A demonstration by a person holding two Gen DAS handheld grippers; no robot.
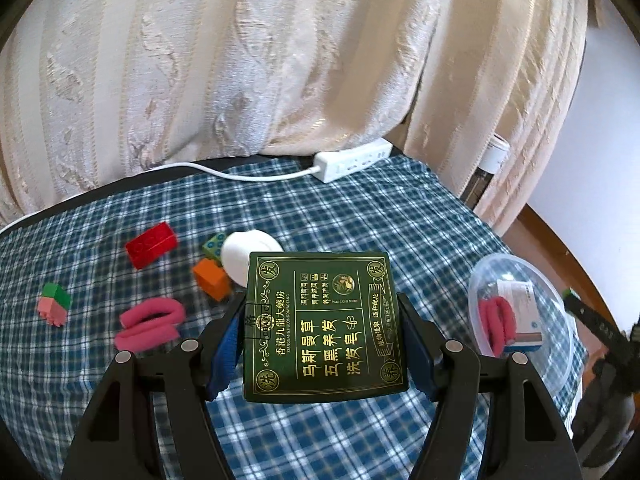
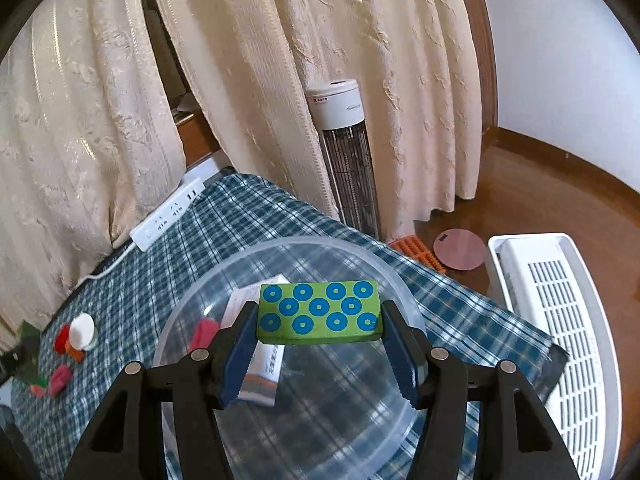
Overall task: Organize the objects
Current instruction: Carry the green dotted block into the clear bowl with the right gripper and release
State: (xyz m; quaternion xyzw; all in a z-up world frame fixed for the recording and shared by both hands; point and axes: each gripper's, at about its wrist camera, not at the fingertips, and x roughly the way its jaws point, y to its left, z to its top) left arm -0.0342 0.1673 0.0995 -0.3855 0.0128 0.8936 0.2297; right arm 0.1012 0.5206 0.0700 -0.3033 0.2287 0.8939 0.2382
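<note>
The left gripper (image 1: 320,332) clamps a dark green soap box (image 1: 322,324) at frame centre — the right gripper (image 2: 318,344) pinches a green dotted block (image 2: 319,311) over the clear bowl (image 2: 192,304).

The checked cloth (image 1: 360,216) carries one clear bowl (image 1: 556,320), one dark green box (image 1: 324,324), two pink foam rollers (image 1: 150,322) (image 1: 496,324), one red brick (image 1: 151,244), one orange block (image 1: 212,278), one white disc (image 1: 244,250), and one power strip (image 1: 352,160).
</note>
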